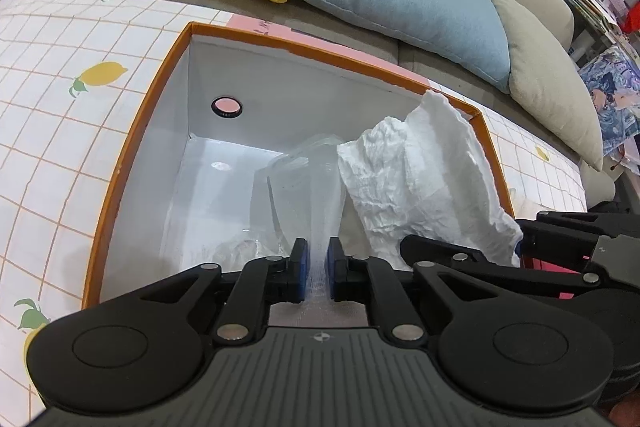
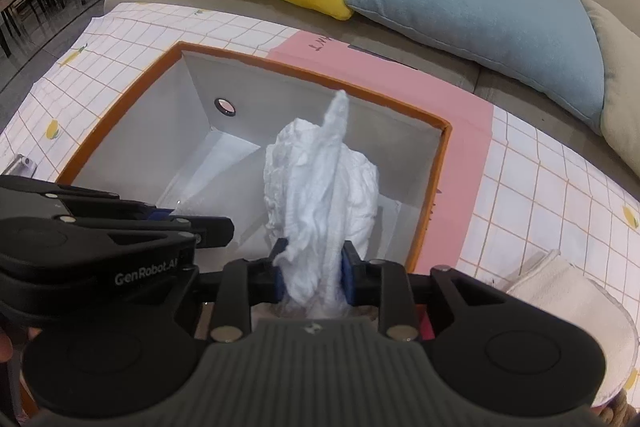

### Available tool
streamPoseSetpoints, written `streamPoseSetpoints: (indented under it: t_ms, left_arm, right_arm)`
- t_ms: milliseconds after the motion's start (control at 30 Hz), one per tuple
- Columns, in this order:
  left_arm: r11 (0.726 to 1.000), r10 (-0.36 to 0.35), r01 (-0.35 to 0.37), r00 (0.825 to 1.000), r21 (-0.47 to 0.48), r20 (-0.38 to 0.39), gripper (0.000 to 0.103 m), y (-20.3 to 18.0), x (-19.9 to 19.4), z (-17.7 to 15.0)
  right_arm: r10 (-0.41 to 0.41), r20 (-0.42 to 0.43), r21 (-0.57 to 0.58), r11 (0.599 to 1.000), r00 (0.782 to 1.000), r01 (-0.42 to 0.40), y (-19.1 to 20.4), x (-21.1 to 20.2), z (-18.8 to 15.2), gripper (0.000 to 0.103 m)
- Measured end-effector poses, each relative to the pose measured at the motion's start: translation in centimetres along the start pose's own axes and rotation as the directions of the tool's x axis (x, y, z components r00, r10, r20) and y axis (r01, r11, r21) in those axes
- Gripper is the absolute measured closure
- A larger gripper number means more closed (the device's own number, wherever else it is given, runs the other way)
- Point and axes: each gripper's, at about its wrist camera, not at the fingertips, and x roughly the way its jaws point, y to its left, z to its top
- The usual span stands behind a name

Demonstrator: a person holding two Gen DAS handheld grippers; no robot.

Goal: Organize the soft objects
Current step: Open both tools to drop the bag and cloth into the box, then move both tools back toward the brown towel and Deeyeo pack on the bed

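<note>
Lemon-print checked cloth [image 1: 60, 131] covers the table. Inside the orange-rimmed white box [image 1: 132, 155], both tools hold one crumpled white fabric [image 2: 320, 183]: left tool [image 1: 318, 267] and right tool [image 2: 314, 279] each clamp it.

1. We see the box [image 1: 136, 131] open at the top; its left half is bare down to the floor, so a gripper could drop in there.
2. The crumpled white cloth [image 1: 424, 179] fills the right half and rises above the rim.
3. A clear plastic sheet [image 1: 308, 187] stands mid-box.
4. The two grippers sit side by side at the near wall, crowding it.
5. Cushions [image 2: 480, 3] close off the far side.
</note>
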Motion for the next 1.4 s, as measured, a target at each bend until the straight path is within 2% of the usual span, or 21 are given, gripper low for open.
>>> streamPoseSetpoints:
  t_ms: [67, 133, 200, 267, 300, 533, 700, 800, 933, 1000, 1133, 1267, 1400]
  left_arm:
    - [1.000, -0.003, 0.003, 1.000, -0.015, 0.002, 0.079, 0.3, -0.2, 0.1]
    - [1.000, -0.007, 0.008, 1.000, -0.030, 0.006, 0.070, 0.5, -0.5, 0.1]
    - [0.999, -0.018, 0.018, 1.000, -0.039, 0.013, 0.060, 0.8, -0.8, 0.0]
    - [0.998, -0.034, 0.035, 0.999, -0.047, 0.015, 0.056, 0.9, -1.2, -0.1]
    - [0.998, -0.043, 0.044, 0.999, -0.053, 0.016, 0.054, 1.0, -1.4, -0.1]
    - [0.994, -0.098, 0.100, 0.994, -0.043, 0.040, 0.053, 0.4, -3.6, -0.8]
    - [0.996, -0.086, 0.085, 0.989, 0.015, 0.123, 0.053, -1.3, -6.9, -2.3]
    - [0.993, -0.102, 0.090, 0.976, 0.070, 0.193, 0.053, -2.8, -9.2, -3.5]
    - [0.983, -0.148, 0.110, 0.949, 0.147, 0.278, 0.053, -5.0, -12.0, -5.7]
    - [0.977, -0.170, 0.119, 0.936, 0.179, 0.308, 0.053, -6.0, -13.1, -6.9]
    - [0.960, -0.221, 0.144, 0.914, 0.239, 0.339, 0.053, -8.0, -14.3, -9.3]
    - [0.939, -0.267, 0.171, 0.910, 0.299, 0.316, 0.051, -10.1, -14.1, -11.3]
    - [0.919, -0.293, 0.201, 0.924, 0.339, 0.246, 0.051, -12.2, -12.7, -13.0]
  right_arm:
    - [0.006, 0.005, 0.010, 1.000, 1.000, -0.006, -0.2, -0.3, 0.1, 0.073]
    - [0.004, 0.018, 0.019, 1.000, 1.000, -0.004, -0.6, -0.8, 0.1, 0.065]
    - [0.017, 0.023, 0.032, 0.999, 1.000, -0.017, -0.9, -1.2, 0.2, 0.065]
    - [0.031, 0.029, 0.050, 0.998, 0.999, -0.032, -1.3, -1.7, 0.2, 0.062]
    - [0.023, 0.033, 0.055, 0.998, 0.999, -0.025, -1.3, -2.0, 0.2, 0.055]
    - [0.010, 0.088, 0.059, 0.998, 0.996, -0.015, -1.4, -4.6, -0.3, 0.055]
    - [-0.027, 0.148, 0.065, 0.998, 0.989, 0.017, -1.0, -7.7, -1.7, 0.054]
    - [-0.038, 0.207, 0.096, 0.995, 0.978, 0.018, -1.0, -10.3, -3.3, 0.053]
    - [-0.056, 0.289, 0.160, 0.987, 0.956, 0.009, -1.4, -13.8, -6.3, 0.049]
    - [-0.071, 0.326, 0.192, 0.981, 0.943, 0.008, -1.8, -15.4, -8.1, 0.045]
    - [-0.122, 0.364, 0.260, 0.965, 0.923, 0.025, -2.6, -17.6, -12.2, 0.045]
    - [-0.186, 0.364, 0.321, 0.945, 0.913, 0.064, -3.3, -18.7, -16.3, 0.045]
    - [-0.229, 0.341, 0.372, 0.924, 0.912, 0.093, -4.4, -19.0, -20.1, 0.045]
